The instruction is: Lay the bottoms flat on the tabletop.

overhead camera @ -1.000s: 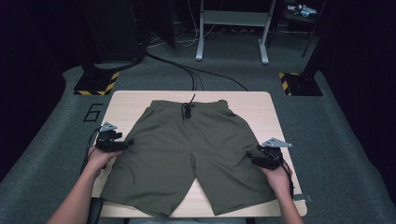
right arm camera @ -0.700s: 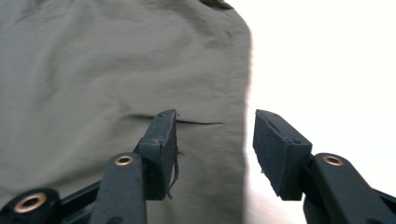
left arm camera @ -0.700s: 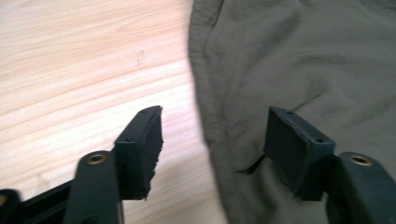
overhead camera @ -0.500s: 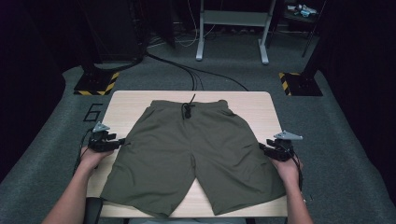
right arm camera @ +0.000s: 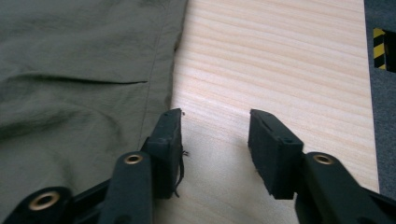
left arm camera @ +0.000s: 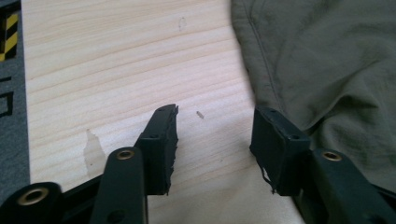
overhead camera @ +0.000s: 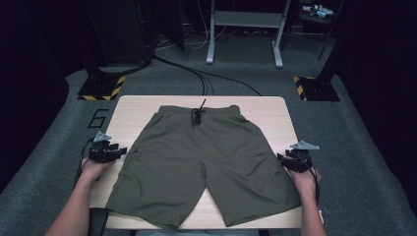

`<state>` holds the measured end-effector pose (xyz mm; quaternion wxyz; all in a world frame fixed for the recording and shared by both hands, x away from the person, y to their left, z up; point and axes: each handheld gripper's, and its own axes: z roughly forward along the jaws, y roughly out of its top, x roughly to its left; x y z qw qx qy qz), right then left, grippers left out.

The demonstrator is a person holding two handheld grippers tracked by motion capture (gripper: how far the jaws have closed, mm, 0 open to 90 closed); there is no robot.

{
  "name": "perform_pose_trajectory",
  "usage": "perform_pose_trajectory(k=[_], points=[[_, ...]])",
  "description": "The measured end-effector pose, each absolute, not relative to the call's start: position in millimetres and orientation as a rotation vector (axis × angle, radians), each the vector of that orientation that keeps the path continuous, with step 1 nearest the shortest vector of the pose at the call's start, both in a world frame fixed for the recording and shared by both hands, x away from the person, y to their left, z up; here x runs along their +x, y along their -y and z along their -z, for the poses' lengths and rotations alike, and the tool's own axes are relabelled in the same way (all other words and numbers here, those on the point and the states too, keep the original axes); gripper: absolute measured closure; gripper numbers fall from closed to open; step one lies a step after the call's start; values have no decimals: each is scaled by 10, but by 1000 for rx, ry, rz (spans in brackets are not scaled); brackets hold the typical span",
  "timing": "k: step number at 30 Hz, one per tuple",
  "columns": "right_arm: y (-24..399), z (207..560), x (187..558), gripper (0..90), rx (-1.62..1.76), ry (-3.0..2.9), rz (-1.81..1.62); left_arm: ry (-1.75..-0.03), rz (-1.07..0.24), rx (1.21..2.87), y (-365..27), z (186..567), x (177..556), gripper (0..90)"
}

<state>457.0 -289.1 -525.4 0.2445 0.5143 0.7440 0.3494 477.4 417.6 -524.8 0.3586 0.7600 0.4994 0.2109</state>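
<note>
Table [overhead camera: 265, 110] of pale wood carries olive shorts [overhead camera: 201, 167] spread flat at its centre, waistband toward twelve o'clock. Left gripper [overhead camera: 119, 151] at nine o'clock and right gripper [overhead camera: 280, 158] at three o'clock flank the side seams, jaws apart over bare wood, gripping nothing.

One pair of shorts [overhead camera: 201, 162], two tools.
</note>
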Motion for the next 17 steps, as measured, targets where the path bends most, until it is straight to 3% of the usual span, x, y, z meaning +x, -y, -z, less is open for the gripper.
perform_pose_trajectory(k=[8, 17], points=[[2885, 5261, 4589, 314, 1390, -2080, -967, -1233, -568, 1977, -4131, 5280, 4742, 427], [2873, 5260, 4581, 285, 1401, -2083, -961, -1224, -560, 1986, -4125, 5278, 4739, 401]])
